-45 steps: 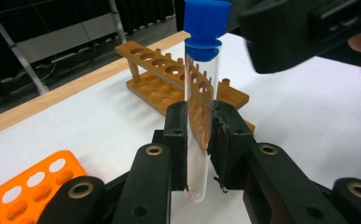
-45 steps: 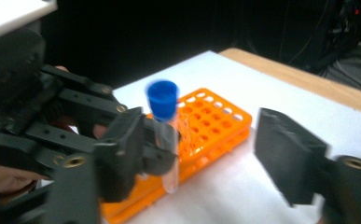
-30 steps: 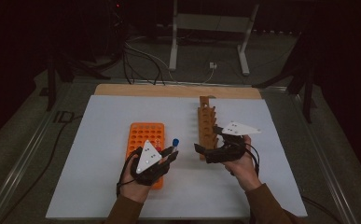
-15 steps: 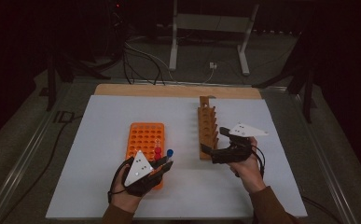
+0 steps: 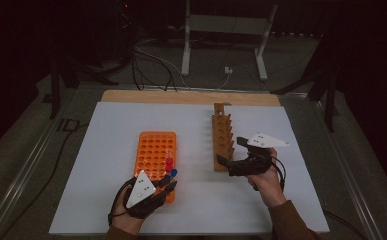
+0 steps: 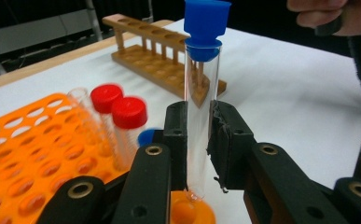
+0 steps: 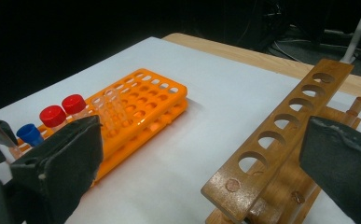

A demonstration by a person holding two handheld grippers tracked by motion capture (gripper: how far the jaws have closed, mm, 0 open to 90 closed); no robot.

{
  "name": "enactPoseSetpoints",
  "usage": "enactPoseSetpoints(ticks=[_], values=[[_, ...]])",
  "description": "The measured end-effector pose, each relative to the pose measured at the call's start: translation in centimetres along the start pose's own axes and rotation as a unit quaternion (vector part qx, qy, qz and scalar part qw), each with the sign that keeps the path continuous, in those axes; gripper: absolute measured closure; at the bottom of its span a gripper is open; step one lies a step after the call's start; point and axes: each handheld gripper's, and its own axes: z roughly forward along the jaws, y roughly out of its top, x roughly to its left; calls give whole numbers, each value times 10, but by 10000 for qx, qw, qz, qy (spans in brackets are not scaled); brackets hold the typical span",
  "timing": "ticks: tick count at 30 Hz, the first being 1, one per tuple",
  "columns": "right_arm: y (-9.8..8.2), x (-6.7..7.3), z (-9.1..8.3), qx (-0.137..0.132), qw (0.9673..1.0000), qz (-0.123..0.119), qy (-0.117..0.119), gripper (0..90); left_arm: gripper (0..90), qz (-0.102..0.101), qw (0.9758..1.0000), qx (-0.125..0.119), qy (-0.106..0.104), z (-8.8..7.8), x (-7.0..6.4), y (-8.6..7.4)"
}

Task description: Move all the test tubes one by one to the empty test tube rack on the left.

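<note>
My left gripper (image 6: 197,140) is shut on a clear test tube (image 6: 197,107) with a blue cap (image 6: 206,21). The tube stands upright, its bottom just above a hole at the near right corner of the orange rack (image 5: 156,147). In the high view the left gripper (image 5: 167,181) is at that corner. Two red-capped tubes (image 6: 117,105) stand in the rack just beyond, and another blue cap (image 6: 146,136) peeks out behind the jaw. My right gripper (image 5: 231,151) is open, its jaws on either side of the near end of the wooden rack (image 5: 222,132).
Both racks lie on a white sheet (image 5: 106,130) over a wooden tabletop (image 5: 181,96). Several holes of the wooden rack (image 7: 285,116) show no tubes. Cables and a metal stand (image 5: 221,30) are beyond the table's far edge.
My left gripper has moved toward the near edge and lower with the blue-capped tube, from beside the rack's right side to its near corner. The right gripper has stayed put.
</note>
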Motion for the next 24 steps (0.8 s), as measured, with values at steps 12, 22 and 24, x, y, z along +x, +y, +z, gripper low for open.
enactPoseSetpoints(ticks=[12,22,24], values=[[-4,-1,-1,1,10000,39,34,0,776,64,9996,246,141,5,-2,-14],[-10,-3,-3,76,10000,51,24,0,777,162,9975,644,224,8,-4,-22],[-11,-4,-4,75,9999,66,9,1,777,173,9970,712,231,8,-4,-23]])
